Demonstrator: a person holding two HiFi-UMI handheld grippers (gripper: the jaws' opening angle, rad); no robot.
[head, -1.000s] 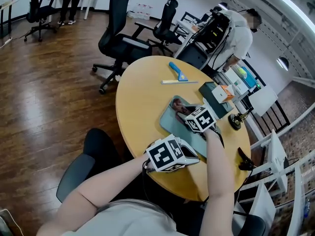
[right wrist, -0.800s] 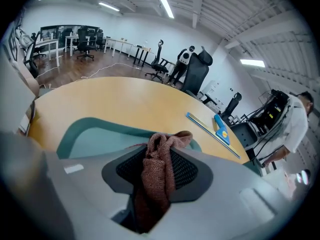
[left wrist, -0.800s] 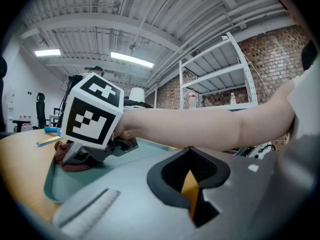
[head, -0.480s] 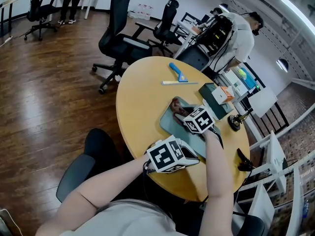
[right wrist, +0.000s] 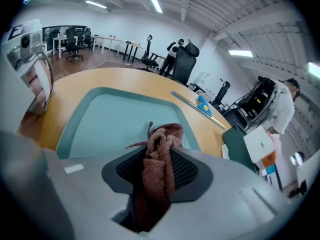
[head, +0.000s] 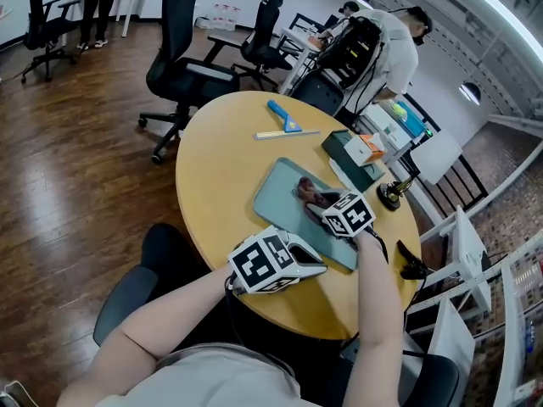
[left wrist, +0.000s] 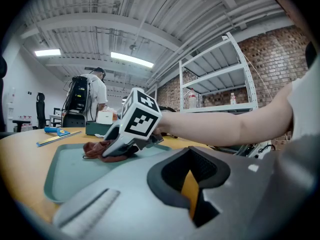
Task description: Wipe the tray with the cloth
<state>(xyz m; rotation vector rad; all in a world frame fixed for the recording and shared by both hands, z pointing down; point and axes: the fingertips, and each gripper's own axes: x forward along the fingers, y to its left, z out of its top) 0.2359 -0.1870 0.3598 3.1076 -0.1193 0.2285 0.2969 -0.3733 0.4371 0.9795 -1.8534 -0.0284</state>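
Cloth — reddish-brown and bunched — is clamped between the fingers of the right gripper. In the right gripper view the fabric fills the gap between the two dark pads and sticks out beyond them. Its free end lies on the floor of the tray, in the far right part of it.

The tray is a shallow grey-green rectangle with a raised rim. It lies flat on the round wooden desk, towards the desk's right side.

The left gripper is held low at the near edge of the desk, just beside the tray's near end. Its fingers are drawn together with nothing between them, and it does not touch the cloth.

Other items on the desk, all beyond the tray:
- ruler, lying flat at the far side;
- blue tool, just beyond the ruler;
- dark green box at the far right, close to the tray's far corner.

A black office chair stands on the wooden floor beyond the desk — a person stands farther off to the right.
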